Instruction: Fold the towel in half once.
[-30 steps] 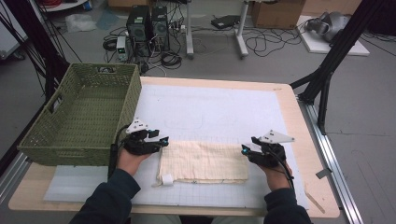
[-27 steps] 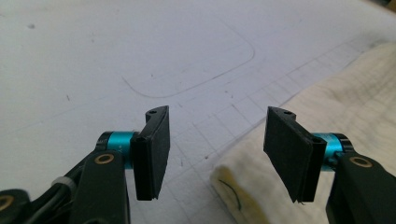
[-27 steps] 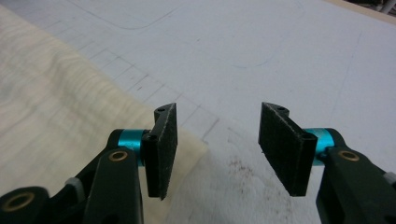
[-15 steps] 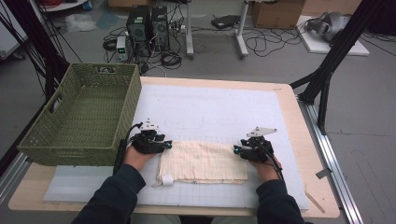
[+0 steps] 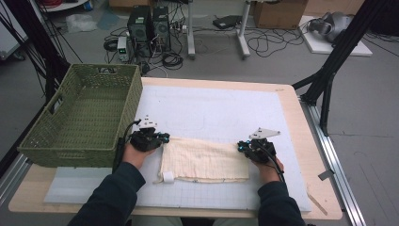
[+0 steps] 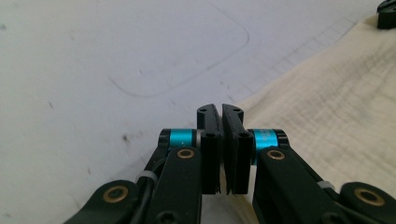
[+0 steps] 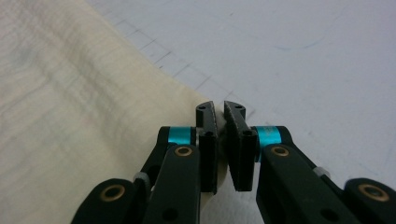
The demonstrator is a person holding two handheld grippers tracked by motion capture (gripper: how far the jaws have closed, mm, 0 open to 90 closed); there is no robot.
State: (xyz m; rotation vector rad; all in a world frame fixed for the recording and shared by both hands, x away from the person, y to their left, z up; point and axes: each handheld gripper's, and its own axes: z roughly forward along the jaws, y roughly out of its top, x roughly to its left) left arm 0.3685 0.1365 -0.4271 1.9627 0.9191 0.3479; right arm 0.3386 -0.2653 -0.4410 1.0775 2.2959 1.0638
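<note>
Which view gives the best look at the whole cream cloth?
The high view: the cream cloth lies there folded and complete on the white mat, both grippers at its far corners. The left gripper view and right gripper view each show just one corner region, close up.

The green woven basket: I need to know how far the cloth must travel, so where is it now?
In the high view, the green woven basket sits at the table's left edge, beside the left hand-held gripper, left of the cream folded cloth.
</note>
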